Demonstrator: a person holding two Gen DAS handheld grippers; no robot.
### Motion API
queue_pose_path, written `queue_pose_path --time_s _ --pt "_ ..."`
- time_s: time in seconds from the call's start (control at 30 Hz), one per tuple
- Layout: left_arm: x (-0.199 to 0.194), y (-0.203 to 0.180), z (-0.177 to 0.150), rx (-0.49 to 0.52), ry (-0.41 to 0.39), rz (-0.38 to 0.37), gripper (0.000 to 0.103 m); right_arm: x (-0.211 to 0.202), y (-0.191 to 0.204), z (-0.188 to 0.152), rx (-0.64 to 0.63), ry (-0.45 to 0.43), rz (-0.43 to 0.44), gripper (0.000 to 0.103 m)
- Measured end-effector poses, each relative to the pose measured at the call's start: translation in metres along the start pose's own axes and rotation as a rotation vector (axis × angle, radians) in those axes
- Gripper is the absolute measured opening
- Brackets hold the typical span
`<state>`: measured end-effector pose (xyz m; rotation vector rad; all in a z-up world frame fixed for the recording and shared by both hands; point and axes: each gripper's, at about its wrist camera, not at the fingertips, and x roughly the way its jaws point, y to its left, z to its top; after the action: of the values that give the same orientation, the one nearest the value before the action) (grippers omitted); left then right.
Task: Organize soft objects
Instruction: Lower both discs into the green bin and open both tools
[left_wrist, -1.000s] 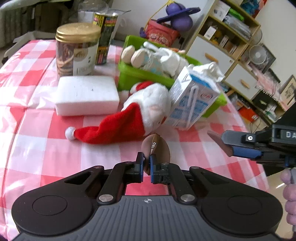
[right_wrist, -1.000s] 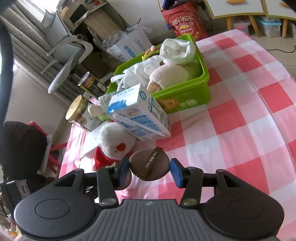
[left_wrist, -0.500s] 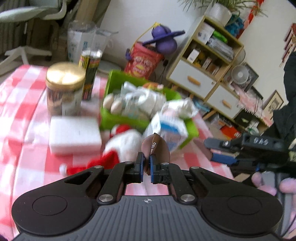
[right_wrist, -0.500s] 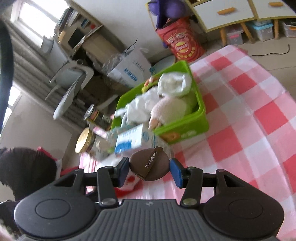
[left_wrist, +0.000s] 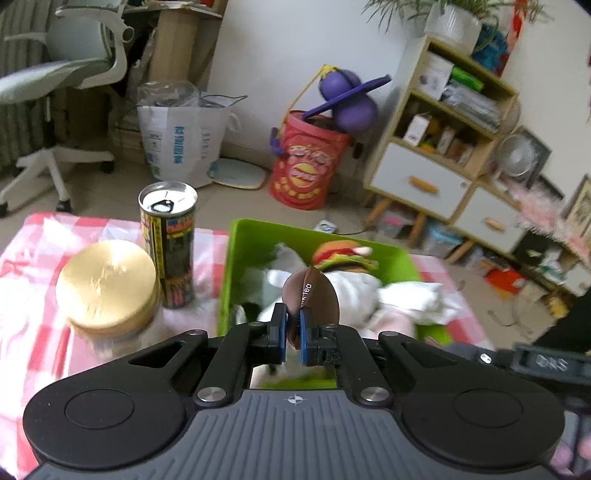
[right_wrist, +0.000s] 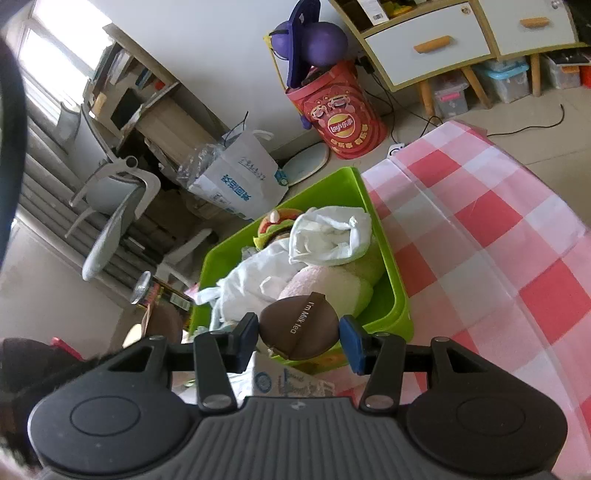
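Note:
My left gripper (left_wrist: 291, 332) is shut on the edge of a brown round powder puff (left_wrist: 312, 295), held above the green basket (left_wrist: 236, 266). The same puff (right_wrist: 299, 330) shows flat between the fingers of my right gripper (right_wrist: 298, 341), whose blue pads stand at its two sides, touching or nearly so. The basket (right_wrist: 395, 291) holds white cloths (right_wrist: 328, 236), a pink and green plush (right_wrist: 325, 280) and a burger toy (left_wrist: 343, 254). The Santa-hat plush is hidden below both grippers.
A gold-lidded jar (left_wrist: 107, 288) and a tall can (left_wrist: 170, 240) stand left of the basket on the red-checked tablecloth (right_wrist: 498, 236). A milk carton (right_wrist: 291, 380) lies under my right gripper. A red chip-print bin (left_wrist: 306, 166), a paper bag and shelves stand beyond the table.
Both grippers have risen and moved forward with the puff, from over the Santa plush and carton to above the basket. The plush and foam block have dropped out of view.

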<state>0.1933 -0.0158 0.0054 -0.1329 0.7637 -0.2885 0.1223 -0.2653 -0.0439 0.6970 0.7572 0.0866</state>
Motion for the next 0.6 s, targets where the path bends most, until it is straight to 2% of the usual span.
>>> queue_pose_path --time_s 0.27,0.47,0.57,0.6 --pt "0.044 0.007 0.013 0.026 0.029 0.066 0.003 0.017 0.002 0.001 -0.047 -0.010 -0.044 0.025" --pt "0.057 0.005 0.010 0.055 0.046 0.096 0.004 0.022 0.000 0.002 -0.046 -0.012 -0.037 0.025" --pt "0.057 0.005 0.008 0.062 0.036 0.095 0.012 0.020 -0.001 0.002 -0.033 -0.020 -0.025 0.027" --pt "0.056 0.005 0.007 0.067 0.031 0.089 0.021 0.019 -0.002 0.003 -0.021 -0.017 -0.015 0.029"
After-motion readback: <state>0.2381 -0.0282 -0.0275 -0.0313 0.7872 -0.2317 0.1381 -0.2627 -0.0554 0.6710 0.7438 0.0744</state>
